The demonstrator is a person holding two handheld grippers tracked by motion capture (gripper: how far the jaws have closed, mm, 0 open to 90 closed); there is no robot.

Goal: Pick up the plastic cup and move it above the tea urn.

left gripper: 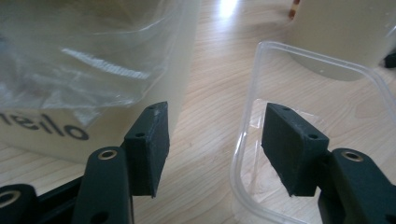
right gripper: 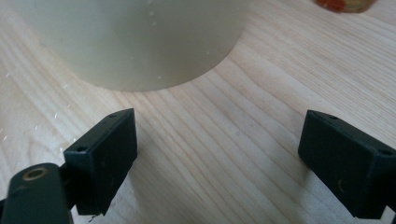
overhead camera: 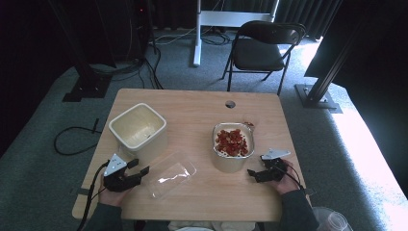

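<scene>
A clear plastic tub (overhead camera: 171, 174) lies on the wooden table (overhead camera: 192, 110) near the front. My left gripper (overhead camera: 139, 166) sits just left of it, open. In the left gripper view the left gripper (left gripper: 219, 144) straddles the clear tub's rim (left gripper: 243, 140), one pad outside and one inside, neither pressing on it. A cream bowl (overhead camera: 233, 144) of red pieces stands right of centre. My right gripper (overhead camera: 256, 165) rests beside the bowl's front right, open. In the right gripper view the right gripper (right gripper: 217, 154) has only bare wood between its pads, with the bowl's wall (right gripper: 135, 42) ahead.
A square cream container (overhead camera: 137, 127) stands at the left, and up close it (left gripper: 93, 74) shows a clear bag liner. Red bits (overhead camera: 248, 124) lie by the bowl's far rim. A cable hole (overhead camera: 230, 104) is near the far edge. A folding chair (overhead camera: 262, 48) stands beyond the table.
</scene>
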